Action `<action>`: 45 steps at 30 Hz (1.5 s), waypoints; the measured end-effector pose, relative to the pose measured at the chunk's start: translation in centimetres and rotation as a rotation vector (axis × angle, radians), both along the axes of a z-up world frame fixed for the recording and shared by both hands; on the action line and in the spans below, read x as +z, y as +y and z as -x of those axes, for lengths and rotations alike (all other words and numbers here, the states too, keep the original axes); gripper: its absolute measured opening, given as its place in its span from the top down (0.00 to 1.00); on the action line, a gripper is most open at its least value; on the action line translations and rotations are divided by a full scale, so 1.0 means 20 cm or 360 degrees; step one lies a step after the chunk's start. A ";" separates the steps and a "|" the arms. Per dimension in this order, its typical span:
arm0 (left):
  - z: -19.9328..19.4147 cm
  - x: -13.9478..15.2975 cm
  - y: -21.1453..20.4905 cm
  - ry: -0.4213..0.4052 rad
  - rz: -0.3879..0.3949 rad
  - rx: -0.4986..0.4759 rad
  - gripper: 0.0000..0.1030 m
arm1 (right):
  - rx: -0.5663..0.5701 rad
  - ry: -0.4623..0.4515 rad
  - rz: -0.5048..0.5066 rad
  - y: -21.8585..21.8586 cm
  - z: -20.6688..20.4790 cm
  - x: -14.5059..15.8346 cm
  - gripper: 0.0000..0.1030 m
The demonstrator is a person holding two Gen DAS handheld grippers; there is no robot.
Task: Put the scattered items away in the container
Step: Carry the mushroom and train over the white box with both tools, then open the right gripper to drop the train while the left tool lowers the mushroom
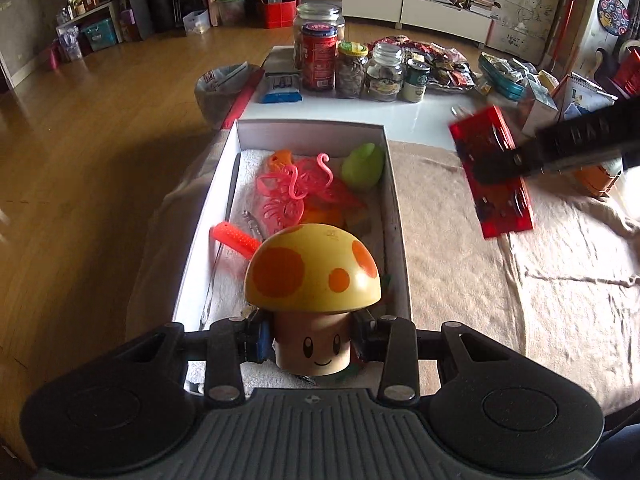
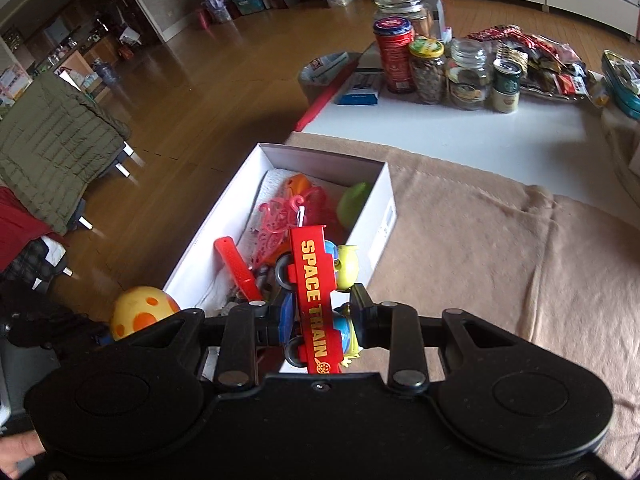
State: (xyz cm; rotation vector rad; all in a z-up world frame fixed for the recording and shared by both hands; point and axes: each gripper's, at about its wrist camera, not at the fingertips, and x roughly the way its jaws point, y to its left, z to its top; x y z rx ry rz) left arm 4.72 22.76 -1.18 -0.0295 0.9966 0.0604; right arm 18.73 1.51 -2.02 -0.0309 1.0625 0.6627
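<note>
Left wrist view: left gripper [image 1: 313, 345] clamped on mushroom toy [image 1: 313, 286], above near end of white box [image 1: 390, 184], already partly filled. Right wrist view: right gripper [image 2: 316, 322] grasping red toy train [image 2: 316, 300] over box; both not yet dropped.

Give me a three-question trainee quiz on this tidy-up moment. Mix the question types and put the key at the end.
1. True or false: the left claw grips the mushroom toy by its cap.
2. What does the right claw hold? A) a glass jar B) the red toy train C) the green toy
3. Fill in: the pink plastic piece lies inside the white ____.

Key
1. False: the pads press on its stem, under the cap.
2. B
3. box
</note>
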 end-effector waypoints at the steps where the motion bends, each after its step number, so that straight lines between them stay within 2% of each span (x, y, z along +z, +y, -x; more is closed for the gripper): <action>1: 0.00 -0.01 0.00 0.0007 0.0002 -0.0001 0.62 | 0.0011 0.0000 0.0003 0.04 -0.01 0.01 0.69; 9: -0.04 -0.12 0.02 0.0078 0.0005 -0.0006 0.62 | 0.0059 0.0022 0.0023 0.26 -0.10 -0.01 0.69; 17: -0.06 -0.13 0.06 0.0144 -0.0051 -0.0026 0.62 | 0.0093 0.0058 0.0054 0.38 -0.16 -0.07 0.69; 26: -0.06 -0.13 0.08 0.0188 -0.0087 -0.0035 0.62 | 0.0047 0.0104 0.0207 0.51 -0.28 -0.22 0.69; 36: -0.08 -0.13 0.06 0.0230 -0.0099 -0.0061 0.62 | 0.0079 0.0215 0.0293 0.54 -0.27 -0.37 0.69; 41: -0.08 -0.15 0.06 0.0250 -0.0114 -0.0068 0.62 | 0.0088 0.0255 0.0290 0.52 -0.26 -0.40 0.68; 45: -0.07 -0.15 0.04 0.0260 -0.0120 -0.0080 0.62 | 0.0076 0.0246 0.0215 0.48 -0.25 -0.36 0.68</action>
